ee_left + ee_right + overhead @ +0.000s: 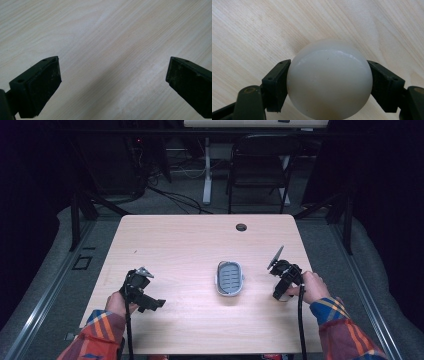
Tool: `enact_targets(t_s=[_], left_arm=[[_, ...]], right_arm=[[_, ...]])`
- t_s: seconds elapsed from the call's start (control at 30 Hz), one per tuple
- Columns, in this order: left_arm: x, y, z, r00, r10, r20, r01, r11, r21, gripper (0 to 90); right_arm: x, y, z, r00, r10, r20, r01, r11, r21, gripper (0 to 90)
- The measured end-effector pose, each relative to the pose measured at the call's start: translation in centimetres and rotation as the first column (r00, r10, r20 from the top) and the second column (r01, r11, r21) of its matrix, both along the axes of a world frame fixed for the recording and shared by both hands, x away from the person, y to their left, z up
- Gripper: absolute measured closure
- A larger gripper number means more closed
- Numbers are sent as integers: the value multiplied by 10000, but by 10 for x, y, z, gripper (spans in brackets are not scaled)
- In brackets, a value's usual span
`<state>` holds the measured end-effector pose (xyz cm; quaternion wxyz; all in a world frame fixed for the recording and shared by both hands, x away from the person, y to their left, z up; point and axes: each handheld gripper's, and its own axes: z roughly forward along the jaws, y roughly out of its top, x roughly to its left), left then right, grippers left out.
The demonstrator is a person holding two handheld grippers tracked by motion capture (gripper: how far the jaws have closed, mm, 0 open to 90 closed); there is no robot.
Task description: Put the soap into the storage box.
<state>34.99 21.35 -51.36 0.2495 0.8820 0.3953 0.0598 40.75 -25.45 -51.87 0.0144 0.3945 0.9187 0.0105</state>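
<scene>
A smooth white ball (pixel 329 80) sits between the two black jaws of my right gripper (pixel 329 82), which is shut on it just above the wooden table. In the high view the right gripper (pixel 282 292) points down at the table's right side, held by a hand, and the ball is mostly hidden under it. My left gripper (pixel 113 75) hangs open over bare wood, nothing between its pads (pixel 45 85). It shows at the table's left front (pixel 150 302) in the high view. A small grey oval tray (pixel 230 278) with a slotted floor lies between the two grippers.
The light wooden table (pixel 190 245) has a round cable hole (pixel 241 227) near its far edge. Beyond the table stand a black folding chair (pixel 260 165) and a white desk leg (pixel 206 170). Plaid sleeves enter from the bottom corners.
</scene>
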Motion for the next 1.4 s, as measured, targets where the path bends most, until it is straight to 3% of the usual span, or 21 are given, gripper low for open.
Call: enact_targets(t_s=[0.1,0.13,0.2,0.3,0.4,0.47,0.5,0.57,1.23,1.27,1.3,1.33,1.4], left_arm=[[0,0,0,10000,2,-5,-2,10000,-68,0],[0,0,0,10000,-16,0,16,10000,-61,0],[0,0,0,10000,-5,35,5,10000,-58,0],[0,0,0,10000,-9,10,9,10000,-67,0],[0,0,0,10000,-35,4,35,10000,-82,0],[0,0,0,10000,-44,-7,44,10000,-82,0],[0,0,0,10000,-53,-21,53,10000,-82,0],[0,0,0,10000,-61,-8,61,9999,-83,0],[0,-1,0,9998,-206,-55,205,9998,-50,0],[0,-2,0,9998,-211,-47,210,9998,-53,0],[0,-2,0,9998,-213,-43,213,9998,-53,0],[0,-2,0,9997,-224,-49,224,9997,-53,0],[0,-2,0,9998,-215,-48,214,9998,-59,0]], right_arm=[[-1,3,-1,9999,-148,48,147,9997,197,247],[-2,3,-4,9989,-331,319,313,9980,540,246],[1,5,1,10000,82,47,-82,9999,91,246],[2,9,1,10000,3,-54,-2,9998,205,247],[5,12,2,9994,333,-93,-332,9994,67,247],[2,16,-2,9999,25,153,-31,9991,412,247],[5,16,1,9995,297,-77,-296,9995,140,247],[5,19,1,9994,301,-187,-300,9995,66,247],[14,39,17,9962,844,195,-848,9962,191,247],[12,40,16,9975,633,312,-646,9970,436,247],[17,41,22,9919,1262,-113,-1265,9917,-249,247],[14,42,19,9962,853,183,-858,9960,265,247],[16,44,21,9953,952,191,-953,9954,95,247]])
